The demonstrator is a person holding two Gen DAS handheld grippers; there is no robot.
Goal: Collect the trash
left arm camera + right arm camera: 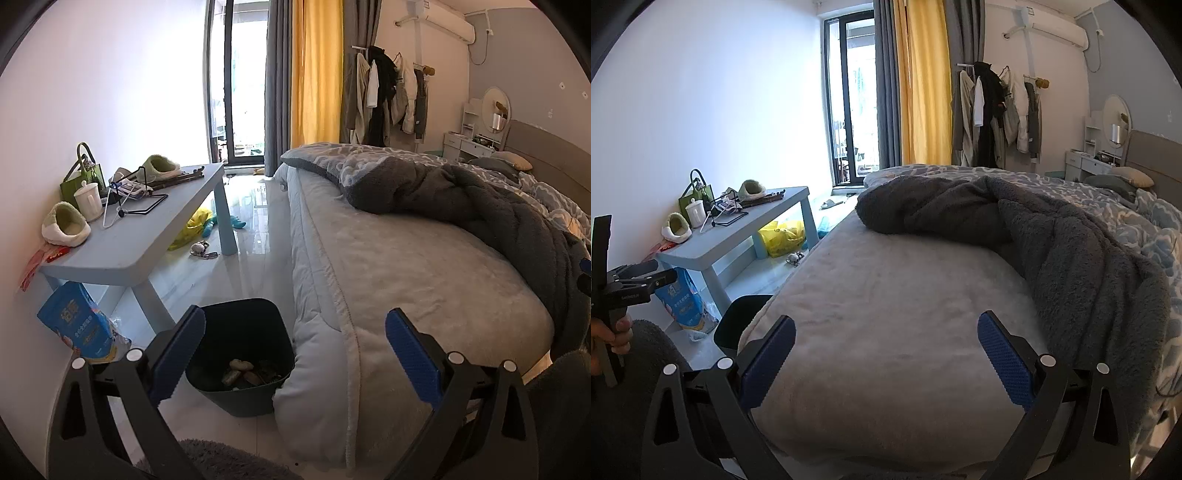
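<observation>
Trash on the floor, a yellow bag under the desk, lies ahead-left of the bin; left tool is nearer. Both it and right tool gape apart, empty.

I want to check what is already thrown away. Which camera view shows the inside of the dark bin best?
The left wrist view. There the bin stands open beside the bed, with several pieces of trash visible at its bottom. The right wrist view shows only part of its rim; the bed hides the inside.
</observation>
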